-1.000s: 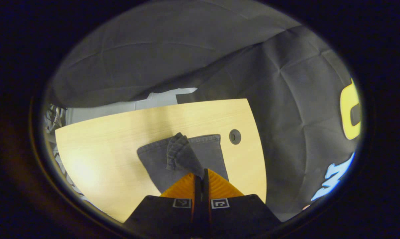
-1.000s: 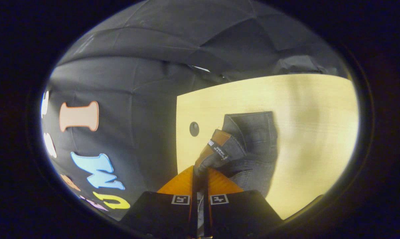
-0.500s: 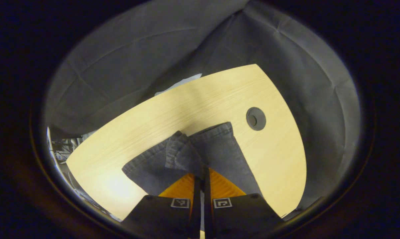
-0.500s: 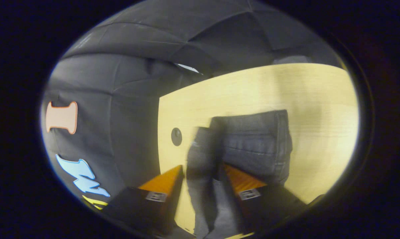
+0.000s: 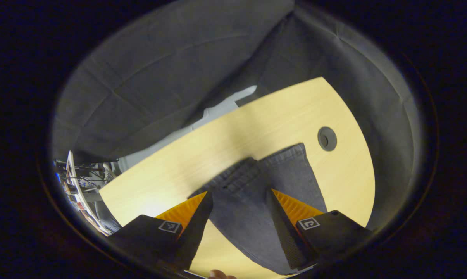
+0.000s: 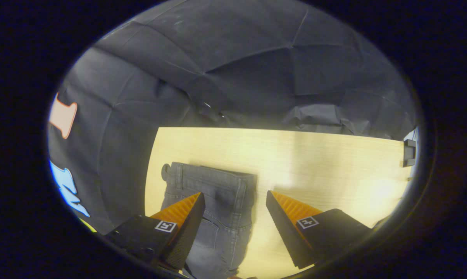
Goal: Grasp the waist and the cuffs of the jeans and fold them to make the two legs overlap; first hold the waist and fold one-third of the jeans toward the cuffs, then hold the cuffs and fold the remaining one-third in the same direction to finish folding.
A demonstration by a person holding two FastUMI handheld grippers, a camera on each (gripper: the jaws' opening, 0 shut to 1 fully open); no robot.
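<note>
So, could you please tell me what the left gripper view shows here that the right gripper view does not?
Left gripper view alone: the jeans' cuffs, the round table hole unobstructed, and clutter past the table's edge. Right gripper view alone: the jeans' waist end, with a belt loop and seams, and a dark fitting at the table's far edge. Shared: the grey jeans flat on the wooden table, and open tongs.

left gripper [image 5: 237, 201]: black blocky body, ridged wedge fingers [image 5: 283, 228], square white-bordered marker tags | right gripper [image 6: 235, 205]: same build, same tags
</note>
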